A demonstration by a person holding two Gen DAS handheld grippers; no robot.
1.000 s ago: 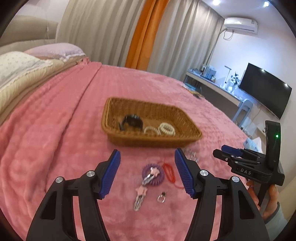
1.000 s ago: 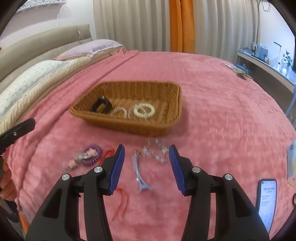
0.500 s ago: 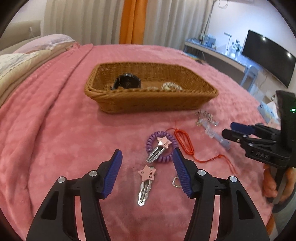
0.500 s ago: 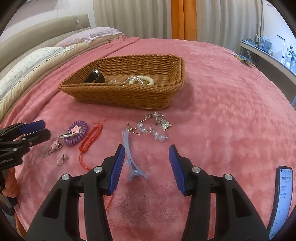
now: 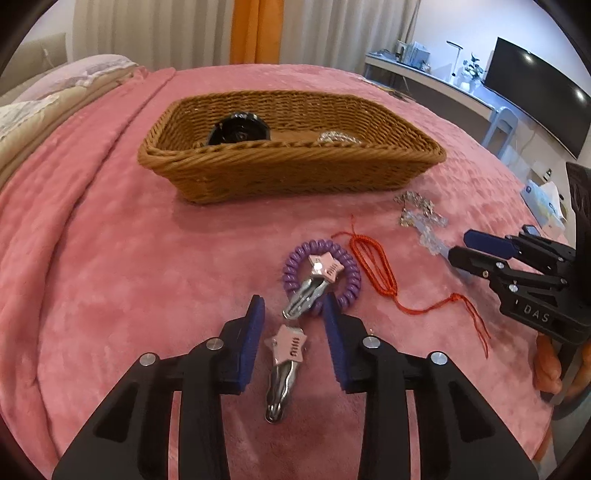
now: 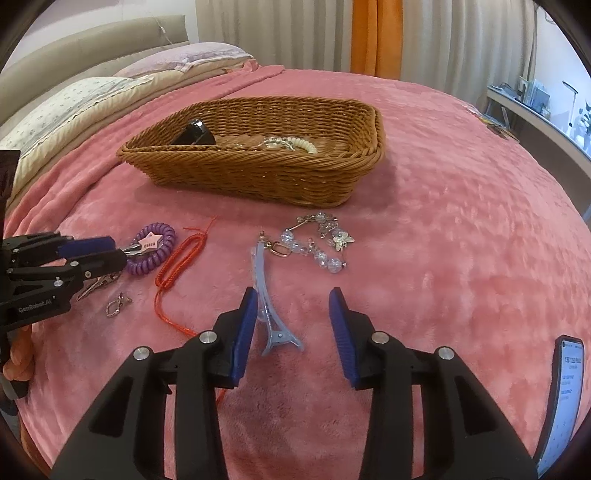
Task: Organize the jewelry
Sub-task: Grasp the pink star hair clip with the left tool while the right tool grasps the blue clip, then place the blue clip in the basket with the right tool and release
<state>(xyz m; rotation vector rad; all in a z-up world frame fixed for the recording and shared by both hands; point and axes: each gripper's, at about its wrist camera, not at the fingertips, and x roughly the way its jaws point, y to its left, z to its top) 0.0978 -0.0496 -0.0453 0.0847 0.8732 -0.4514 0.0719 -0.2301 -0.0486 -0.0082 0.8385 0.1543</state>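
Overhead-lit bedroom, pink blanket (image 5: 110,258), wicker basket (image 5: 288,173), curtains (image 6: 277,29)

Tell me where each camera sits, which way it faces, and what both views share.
Left wrist: on the left gripper, angled down at the pink blanket; jaws closing around a star hair clip, pads not yet on it; right gripper at right.
Right wrist: on the right gripper, angled down; jaws closing around a blue hair clip; left gripper at left.
Shared: wicker basket, purple coil tie, red cord.
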